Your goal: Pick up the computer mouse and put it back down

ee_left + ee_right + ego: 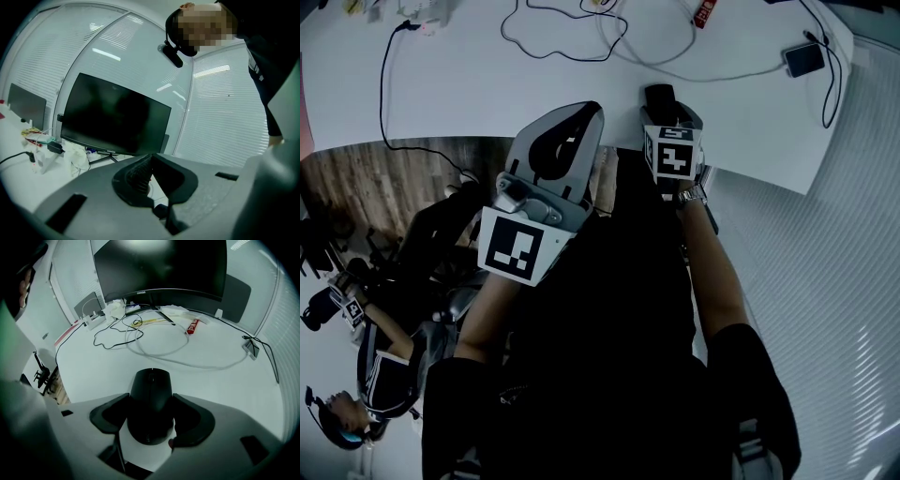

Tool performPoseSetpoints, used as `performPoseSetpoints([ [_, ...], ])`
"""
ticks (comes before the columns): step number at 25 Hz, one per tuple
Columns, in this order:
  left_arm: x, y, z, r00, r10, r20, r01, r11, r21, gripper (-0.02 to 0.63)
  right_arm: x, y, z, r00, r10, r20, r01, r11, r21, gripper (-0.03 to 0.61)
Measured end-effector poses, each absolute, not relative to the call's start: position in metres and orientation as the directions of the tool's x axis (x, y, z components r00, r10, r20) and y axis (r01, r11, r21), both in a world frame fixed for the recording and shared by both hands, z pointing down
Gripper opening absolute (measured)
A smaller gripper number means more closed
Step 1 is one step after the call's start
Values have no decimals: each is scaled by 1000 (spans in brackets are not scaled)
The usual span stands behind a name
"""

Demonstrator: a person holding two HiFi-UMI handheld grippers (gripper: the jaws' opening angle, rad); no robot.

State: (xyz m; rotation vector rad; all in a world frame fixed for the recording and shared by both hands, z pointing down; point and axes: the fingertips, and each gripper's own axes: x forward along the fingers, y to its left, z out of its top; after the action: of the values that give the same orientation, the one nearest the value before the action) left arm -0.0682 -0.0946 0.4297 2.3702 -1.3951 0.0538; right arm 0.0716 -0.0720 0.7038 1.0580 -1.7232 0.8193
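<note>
A black computer mouse (151,399) sits between the jaws of my right gripper (150,414), both pads pressing on its sides, just over the near edge of the white table (211,380). In the head view the mouse (659,97) pokes out ahead of the right gripper (667,117) at the table's front edge. Whether it rests on the table or hangs above it I cannot tell. My left gripper (577,122) is held off the table to the left, tilted upward, jaws shut (151,161) with nothing between them.
A dark monitor (159,266) stands at the back of the table. Loose cables (154,341) loop across the middle, with a red packet (192,326) and a phone (804,59) on a cable at the right. Below left are a black chair (441,234) and another person.
</note>
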Motion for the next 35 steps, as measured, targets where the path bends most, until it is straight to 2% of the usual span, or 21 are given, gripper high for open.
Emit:
performPoseSetpoints([
  [4, -65, -91, 427, 503, -834, 225, -851, -434, 295, 6, 72, -71, 699, -239, -286, 928, -920, 372, -122, 285],
  [14, -64, -85, 417, 491, -841, 227, -859, -424, 287, 6, 74, -82, 666, -258, -345, 902, -925, 357, -128, 285],
  [22, -60, -82, 408, 489, -842, 229, -861, -425, 278, 6, 79, -91, 625, -280, -403, 871, -924, 360, -131, 286],
  [26, -58, -82, 399, 497, -849, 180, -857, -448, 254, 6, 83, -94, 602, -293, -441, 849, -924, 360, -132, 285],
  [35, -48, -69, 400, 510, -839, 192, -855, -469, 221, 6, 92, -89, 558, -317, -513, 798, -923, 361, -135, 287],
])
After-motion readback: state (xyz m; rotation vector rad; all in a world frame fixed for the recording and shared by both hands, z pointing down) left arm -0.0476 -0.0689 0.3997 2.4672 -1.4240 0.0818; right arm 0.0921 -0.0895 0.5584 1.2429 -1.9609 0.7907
